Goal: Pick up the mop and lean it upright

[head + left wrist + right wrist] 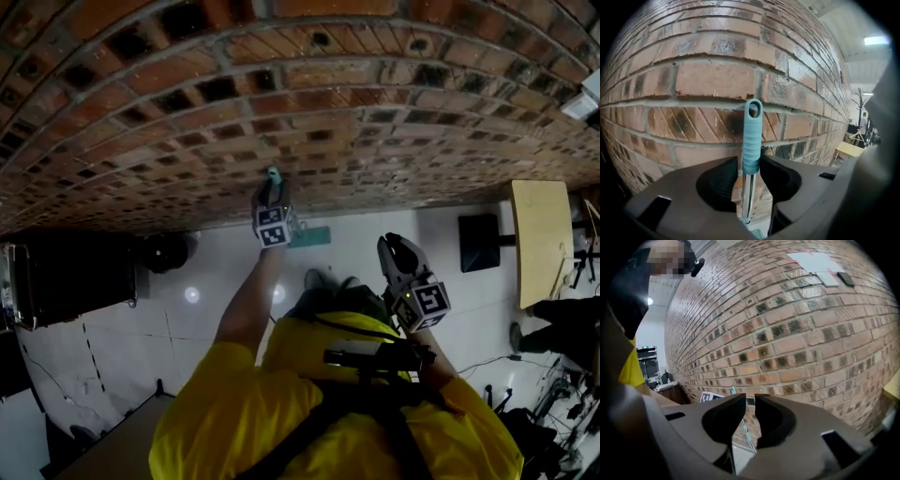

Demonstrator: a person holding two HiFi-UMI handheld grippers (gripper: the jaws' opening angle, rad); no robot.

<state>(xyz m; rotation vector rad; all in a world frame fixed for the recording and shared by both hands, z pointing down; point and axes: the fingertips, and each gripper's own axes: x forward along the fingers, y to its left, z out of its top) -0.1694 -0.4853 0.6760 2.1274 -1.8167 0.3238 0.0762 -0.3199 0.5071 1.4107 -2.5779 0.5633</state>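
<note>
The mop (273, 174) is found standing close to upright against the brick wall (281, 84). Its top end lies at the bricks, and its mop head (309, 236) is set down on the tiled floor (216, 309) at the wall's foot.

The left gripper (750, 161) is held out at the top of the handle. Its jaws are set narrowly either side of the teal grip (752, 133). One jaw is seen against the sleeve while a thin slit seems to be left at the other, so the handle is judged to be bracketed loosely, not clamped. The right gripper (750, 404) is kept back near the body, its jaws a slim gap apart with nothing between them; only the far-off shaft is seen past them.

The mop is judged to be light and stiff, but long, so a small push at the top would be felt as a wide swing. The steel shaft (747, 197) looks polished and is likely to be slippery. The ribbed teal sleeve is the better place to be taken hold of — high up, where the lean can be steered. On glossy tile the head may slide outward, so the lean is best kept steep and any release made gently, with the top end settled against a brick first.
</note>
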